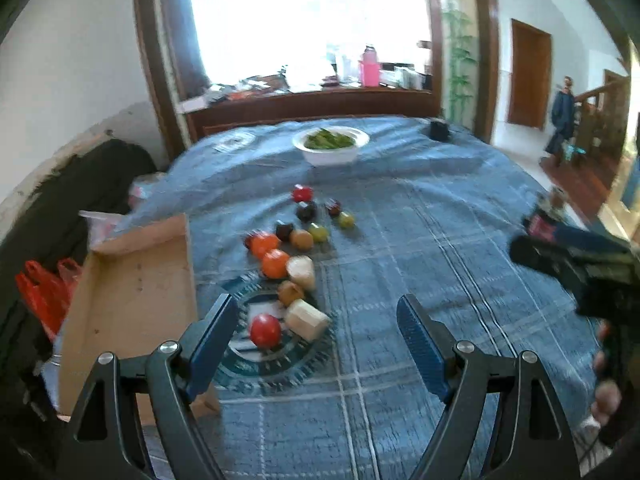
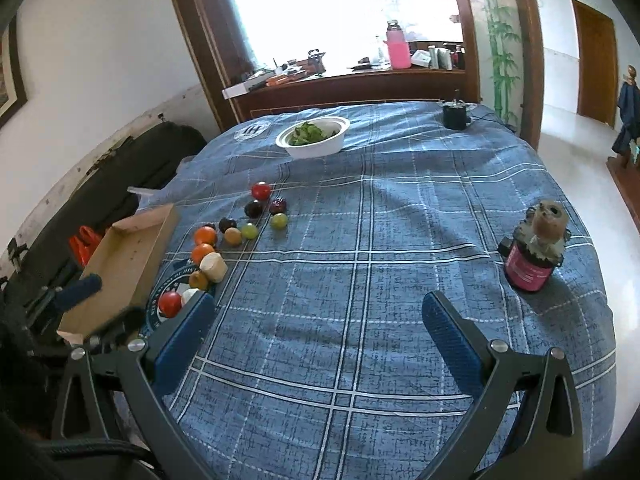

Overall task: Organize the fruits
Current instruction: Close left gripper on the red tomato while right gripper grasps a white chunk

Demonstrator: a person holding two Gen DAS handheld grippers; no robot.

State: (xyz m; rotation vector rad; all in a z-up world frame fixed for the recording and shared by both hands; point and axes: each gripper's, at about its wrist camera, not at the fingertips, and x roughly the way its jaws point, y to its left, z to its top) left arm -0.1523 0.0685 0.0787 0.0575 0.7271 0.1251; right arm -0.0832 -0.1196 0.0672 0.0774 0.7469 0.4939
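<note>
your left gripper (image 1: 316, 334) is wide and empty, right gripper (image 2: 320, 332) too. the fruits (image 1: 296, 256) trail near the counter's left edge beside the cardboard box (image 1: 132, 280). straddle the nearest red fruit (image 1: 265, 331) squarely, then close gently.

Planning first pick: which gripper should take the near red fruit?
Left. The open left gripper has the red fruit beside its fingertip; the right gripper, also open, faces bare cloth.

Home – bed (image 2: 400, 240), cluttered windowsill (image 2: 344, 76), staircase (image 1: 600, 108)
</note>
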